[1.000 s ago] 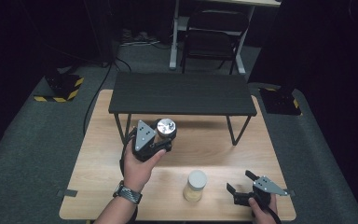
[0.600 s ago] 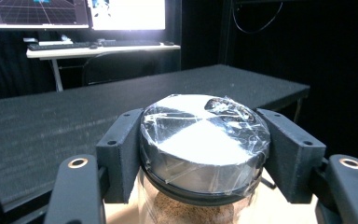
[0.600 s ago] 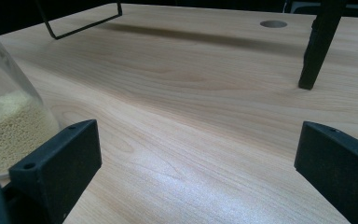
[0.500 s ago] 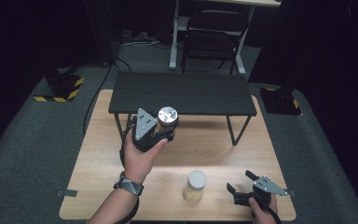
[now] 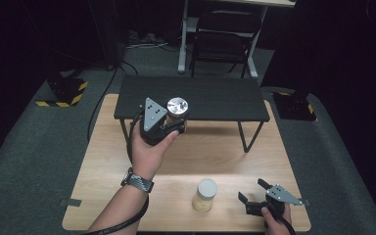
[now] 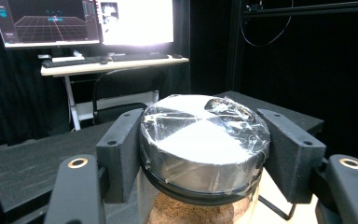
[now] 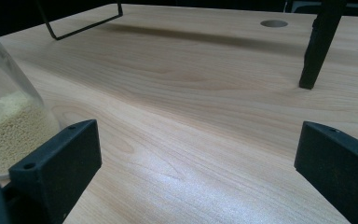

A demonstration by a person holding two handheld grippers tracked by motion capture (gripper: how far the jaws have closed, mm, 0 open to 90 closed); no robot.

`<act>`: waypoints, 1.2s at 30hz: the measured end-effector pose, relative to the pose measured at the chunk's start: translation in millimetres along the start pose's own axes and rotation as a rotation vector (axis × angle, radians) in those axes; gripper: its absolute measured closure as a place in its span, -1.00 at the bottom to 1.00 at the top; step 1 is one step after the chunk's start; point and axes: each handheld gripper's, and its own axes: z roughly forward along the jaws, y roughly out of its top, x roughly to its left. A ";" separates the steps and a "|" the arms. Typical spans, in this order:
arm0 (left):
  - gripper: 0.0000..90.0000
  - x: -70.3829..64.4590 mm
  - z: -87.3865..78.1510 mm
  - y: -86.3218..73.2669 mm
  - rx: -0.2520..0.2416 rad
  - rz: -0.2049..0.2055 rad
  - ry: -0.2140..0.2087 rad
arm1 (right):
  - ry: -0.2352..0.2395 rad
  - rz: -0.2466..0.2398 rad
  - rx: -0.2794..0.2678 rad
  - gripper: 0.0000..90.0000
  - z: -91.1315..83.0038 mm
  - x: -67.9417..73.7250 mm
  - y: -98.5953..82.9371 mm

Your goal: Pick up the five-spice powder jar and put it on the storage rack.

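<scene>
Left gripper [image 5: 169,122] is holding a jar w/ silver lid [image 6: 204,135] up in the air, jaws clamped on both sides just under the lid, brown stuff inside. It's hanging at the near edge of the black shelf [image 5: 215,100], left of centre. Looks like the place step, jar going up onto the shelf top. Next move prob needs it carried farther over the surface, set down level, then jaws eased off. Right gripper [image 5: 254,193] is resting near-right on the wooden table [image 5: 103,161], jaws apart w/ nothing between, second jar [image 5: 204,195] w/ pale grains just to its left
</scene>
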 end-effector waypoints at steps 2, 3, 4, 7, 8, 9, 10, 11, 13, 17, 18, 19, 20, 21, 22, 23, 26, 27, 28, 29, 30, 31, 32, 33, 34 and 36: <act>-0.22 1.0 2.8 2.0 -0.003 -0.008 0.004 | -0.001 -0.001 -0.002 -1.00 -0.2 0.2 -0.4; -0.22 1.1 6.7 4.5 -0.005 -0.005 0.018 | -0.002 -0.002 -0.001 -1.00 -0.6 0.3 -0.4; -0.22 1.1 6.7 4.5 -0.005 -0.005 0.018 | -0.002 -0.002 -0.001 -1.00 -0.6 0.3 -0.4; -0.22 4.2 13.5 8.3 -0.011 -0.017 0.028 | -0.001 0.003 -0.005 -1.00 -1.9 -0.4 -1.5; -0.22 4.2 13.5 8.3 -0.011 -0.017 0.028 | -0.001 0.003 -0.005 -1.00 -1.9 -0.4 -1.5; -0.22 4.9 17.4 10.6 -0.011 -0.014 0.036 | 0.000 0.009 -0.007 -1.00 -2.3 -1.3 -1.8; -0.22 4.9 17.4 10.6 -0.011 -0.014 0.036 | 0.000 0.009 -0.007 -1.00 -2.3 -1.3 -1.8; -0.22 5.3 19.6 11.7 -0.010 -0.013 0.039 | 0.001 0.009 -0.006 -1.00 -2.5 -1.6 -1.7; -0.22 5.9 23.6 13.3 -0.010 -0.012 0.051 | 0.001 0.008 -0.005 -1.00 -2.5 -1.6 -1.6; -0.22 8.1 31.3 15.2 -0.001 -0.013 0.068 | 0.002 -0.002 -0.004 -1.00 -2.4 -0.9 -1.4; -0.22 9.0 33.5 15.3 0.000 -0.016 0.071 | 0.003 -0.005 -0.003 -1.00 -2.4 -0.8 -1.3; -0.22 11.2 38.1 15.5 0.007 -0.023 0.077 | 0.001 -0.008 -0.004 -1.00 -2.2 -0.5 -1.3; -0.22 11.2 38.1 15.5 0.007 -0.023 0.077 | 0.001 -0.008 -0.004 -1.00 -2.2 -0.5 -1.3; -0.22 12.0 40.7 15.5 0.009 -0.023 0.080 | 0.003 -0.008 -0.004 -1.00 -2.4 -0.7 -1.4; -0.22 13.3 43.2 15.6 0.011 -0.025 0.082 | 0.004 -0.006 -0.005 -1.00 -2.5 -0.9 -1.6; -0.22 14.6 45.0 15.2 0.009 -0.028 0.081 | 0.005 -0.002 -0.007 -1.00 -2.7 -1.6 -1.9; -0.22 16.6 53.0 16.5 0.009 -0.031 0.096 | 0.006 0.000 -0.008 -1.00 -2.9 -2.0 -2.2; -0.22 16.7 54.8 17.0 0.009 -0.031 0.099 | 0.007 -0.001 -0.008 -1.00 -3.0 -1.9 -2.2; -0.22 17.0 57.2 17.8 0.012 -0.028 0.103 | 0.006 -0.001 -0.008 -1.00 -3.0 -1.7 -2.3; -0.22 17.3 61.9 19.5 0.018 -0.017 0.112 | 0.007 -0.003 -0.008 -1.00 -3.1 -1.7 -2.3; -0.22 17.3 61.9 19.5 0.018 -0.017 0.112 | 0.007 -0.003 -0.008 -1.00 -3.1 -1.7 -2.3; -0.22 17.4 63.6 20.1 0.020 -0.016 0.117 | 0.008 -0.003 -0.009 -1.00 -3.3 -1.7 -2.4; -0.22 17.9 66.3 21.0 0.023 -0.015 0.122 | 0.008 -0.003 -0.009 -1.00 -3.3 -1.7 -2.4; -0.22 18.8 70.1 22.0 0.029 -0.016 0.128 | 0.008 -0.003 -0.009 -1.00 -3.5 -1.8 -2.5; -0.22 18.8 70.1 22.0 0.029 -0.016 0.128 | 0.008 -0.003 -0.009 -1.00 -3.5 -1.8 -2.5; -0.22 19.0 73.5 22.4 0.034 -0.018 0.134 | 0.010 -0.003 -0.009 -1.00 -3.5 -2.1 -2.5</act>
